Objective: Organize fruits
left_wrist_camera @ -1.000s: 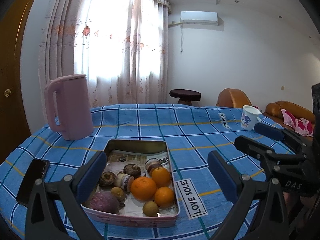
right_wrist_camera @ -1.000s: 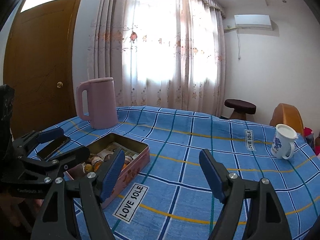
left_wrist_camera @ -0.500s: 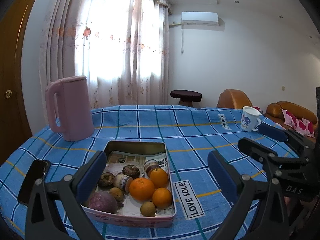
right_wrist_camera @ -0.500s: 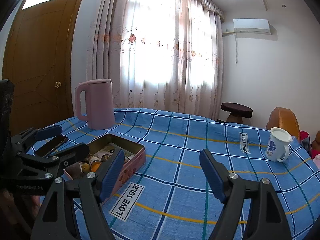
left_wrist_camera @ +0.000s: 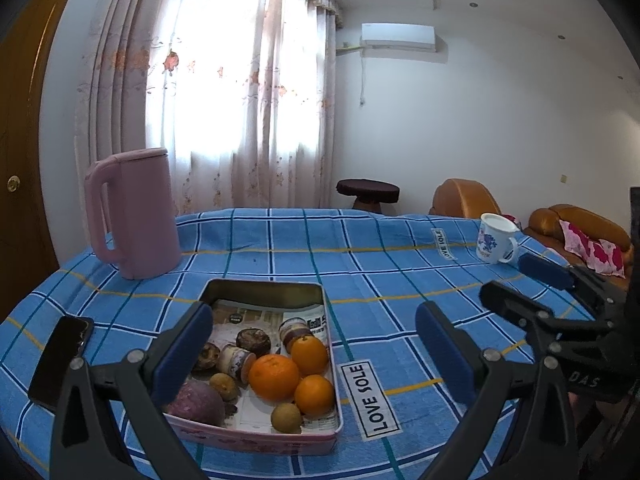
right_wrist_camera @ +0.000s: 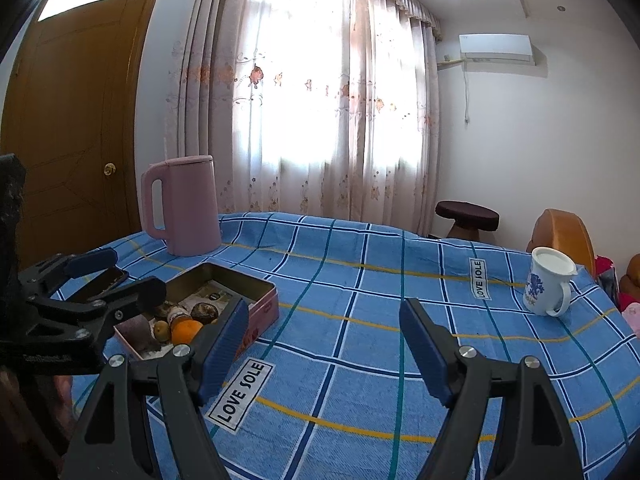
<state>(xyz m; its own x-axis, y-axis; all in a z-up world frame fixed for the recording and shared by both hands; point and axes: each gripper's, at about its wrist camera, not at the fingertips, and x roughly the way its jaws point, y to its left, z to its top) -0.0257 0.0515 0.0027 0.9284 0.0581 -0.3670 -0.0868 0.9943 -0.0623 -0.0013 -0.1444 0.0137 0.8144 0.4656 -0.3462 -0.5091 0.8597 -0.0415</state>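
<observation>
**Operator:** I'm holding both grippers short of the tin (left_wrist_camera: pixel 264 286), which I'll take as my landmark. My left gripper (left_wrist_camera: pixel 314 354) hangs over its near end, jaws spread wide and empty. My right gripper (right_wrist_camera: pixel 322 350) is off the tin's right side over bare cloth (right_wrist_camera: pixel 360 280), also released, nothing between the pads.

**Observer:** Where's the fruit?

**Operator:** All inside the tin, crowded into the near half on a paper liner. Three oranges (left_wrist_camera: pixel 274 376) sit toward its right wall, a purple fruit (left_wrist_camera: pixel 196 402) in the near left corner, a small brown one (left_wrist_camera: pixel 286 417) against the near wall, and dark round ones (left_wrist_camera: pixel 253 342) further in. I can't tell what every piece is.

**Observer:** What worries you?

**Operator:** The crowding. The oranges touch each other, so a finger coming down between them could shove a neighbour, or roll one over the low rim onto the cloth. Round skins may also squirt out of flat pads if I close off-centre.

**Observer:** Anything outside the tin?

**Operator:** The phone (left_wrist_camera: pixel 60 362) lies just left of the tin, so a wide left swing could clip it. The kettle (left_wrist_camera: pixel 134 214) stands beyond the far left corner, the mug (right_wrist_camera: pixel 550 282) well to the right near the table edge. The tin looks light; catching its wall might drag it, fruit and all. And my two grippers are close enough to knock together.
</observation>
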